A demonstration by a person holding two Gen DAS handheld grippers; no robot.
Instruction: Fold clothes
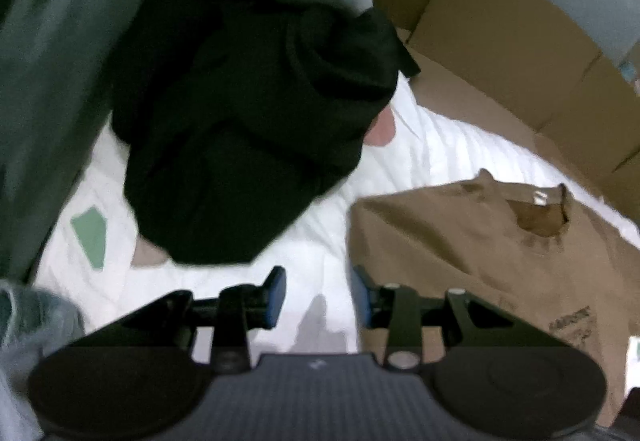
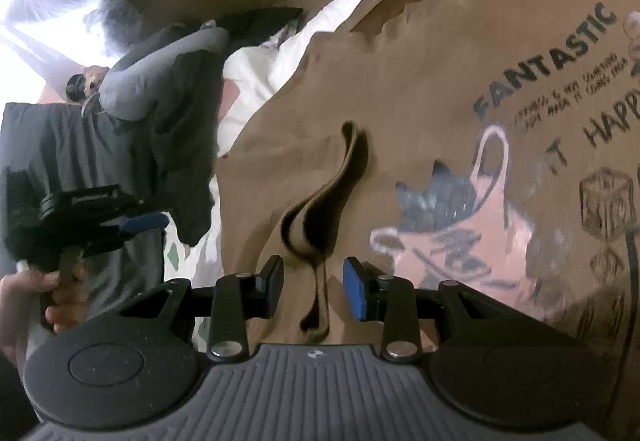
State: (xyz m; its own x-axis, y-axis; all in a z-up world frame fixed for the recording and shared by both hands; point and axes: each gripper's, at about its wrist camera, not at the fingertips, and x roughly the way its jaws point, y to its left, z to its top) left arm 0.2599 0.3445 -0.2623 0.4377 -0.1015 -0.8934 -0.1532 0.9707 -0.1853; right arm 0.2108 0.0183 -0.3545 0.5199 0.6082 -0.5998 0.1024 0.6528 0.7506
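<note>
A brown T-shirt (image 2: 420, 113) with a printed "FANTASTIC" graphic lies spread on a white bedsheet (image 1: 320, 241). In the left wrist view the shirt (image 1: 480, 249) is at the right, collar toward the far side. My right gripper (image 2: 314, 289) is open just above the shirt, its jaws on either side of a raised fold (image 2: 320, 209) in the cloth. My left gripper (image 1: 319, 299) is open and empty above the sheet, just left of the shirt's edge. It also shows in the right wrist view (image 2: 132, 223), held by a hand.
A heap of dark clothes (image 1: 248, 129) lies on the sheet beyond my left gripper, with grey-green cloth (image 1: 52, 81) at its left. Cardboard boxes (image 1: 500, 41) line the far side of the bed. A small green patch (image 1: 92, 235) lies on the sheet.
</note>
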